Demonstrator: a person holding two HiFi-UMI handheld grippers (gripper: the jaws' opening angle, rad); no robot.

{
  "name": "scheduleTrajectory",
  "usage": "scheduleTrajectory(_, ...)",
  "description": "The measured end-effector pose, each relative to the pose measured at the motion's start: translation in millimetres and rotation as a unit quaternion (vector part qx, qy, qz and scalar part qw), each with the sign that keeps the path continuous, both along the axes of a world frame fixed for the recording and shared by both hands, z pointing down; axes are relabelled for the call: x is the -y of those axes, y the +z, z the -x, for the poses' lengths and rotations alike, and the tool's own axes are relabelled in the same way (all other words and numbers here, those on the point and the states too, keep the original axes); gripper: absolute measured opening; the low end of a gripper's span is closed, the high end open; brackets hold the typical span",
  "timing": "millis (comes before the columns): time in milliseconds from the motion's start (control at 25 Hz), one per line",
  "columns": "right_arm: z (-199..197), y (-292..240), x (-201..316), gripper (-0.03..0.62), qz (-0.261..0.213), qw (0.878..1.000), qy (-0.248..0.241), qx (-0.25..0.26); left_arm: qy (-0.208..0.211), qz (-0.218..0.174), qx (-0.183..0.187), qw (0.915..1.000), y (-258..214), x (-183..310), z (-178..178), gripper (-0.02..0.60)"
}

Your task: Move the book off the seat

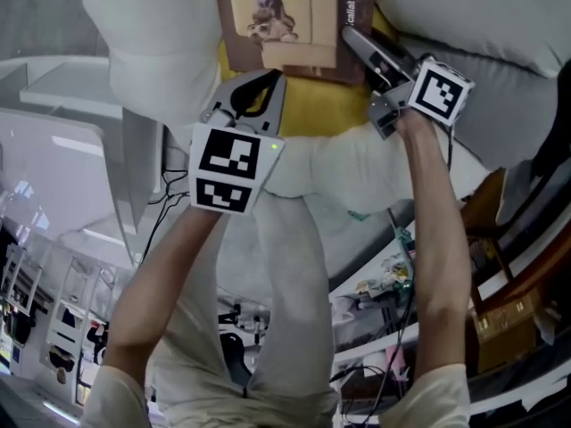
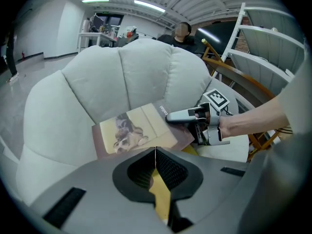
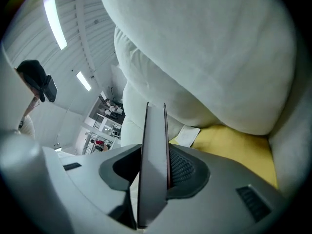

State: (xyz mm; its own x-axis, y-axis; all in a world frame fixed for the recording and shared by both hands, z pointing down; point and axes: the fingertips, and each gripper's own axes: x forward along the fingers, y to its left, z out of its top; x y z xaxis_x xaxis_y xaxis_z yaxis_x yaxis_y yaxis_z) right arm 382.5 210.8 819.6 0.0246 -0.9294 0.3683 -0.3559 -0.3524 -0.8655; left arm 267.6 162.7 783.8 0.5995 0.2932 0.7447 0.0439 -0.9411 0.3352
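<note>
The brown book (image 1: 285, 29), its cover showing a dog on a tan panel, lies face up on the yellow seat (image 1: 303, 105), one edge pinched in the right claw (image 1: 350, 36).

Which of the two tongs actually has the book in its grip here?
The right tongs: an edge of the book is clamped between them. The left tongs are shut on nothing, just short of the book.

Book (image 1: 285, 25) on seat (image 1: 312, 105), seemingly leaning against backrest (image 2: 122, 77)
</note>
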Motion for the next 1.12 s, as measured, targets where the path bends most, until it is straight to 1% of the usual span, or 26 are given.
scheduleTrajectory(80,6.5,-6.2,-0.8,0.15,-0.003,1.0,0.001,0.009,0.0,0.0,-0.002,1.0,-9.7,-3.5,2.5,0.014)
scheduleTrajectory(240,20.7,-21.0,-5.5,0.149,-0.013,1.0,0.005,0.015,0.014,-0.009,-0.01,0.9998,-26.4,-9.4,10.9,0.012)
scheduleTrajectory(640,52.4,-47.2,-9.4,0.147,-0.021,0.999,0.013,0.036,0.005,-0.007,-0.014,0.9999,-52.2,-11.2,33.6,0.012)
scheduleTrajectory(760,56.9,-58.3,-8.6,0.147,-0.025,0.999,0.023,0.043,0.0,-0.011,-0.016,0.9998,-61.1,-6.4,39.5,0.012)
scheduleTrajectory(880,62.3,-73.5,-6.0,0.147,-0.044,0.997,0.036,0.057,-0.006,-0.014,-0.013,0.9998,-68.7,-1.1,49.3,0.014)
scheduleTrajectory(1000,70.4,-84.5,-1.9,0.147,-0.053,0.996,0.033,0.06,-0.016,-0.014,-0.01,0.9997,-73.3,7.5,61.3,0.012)
scheduleTrajectory(1120,76.5,-93.5,1.2,0.147,-0.057,0.996,0.026,0.064,-0.04,-0.012,-0.008,0.9991,-77.1,23.4,70.1,0.012)
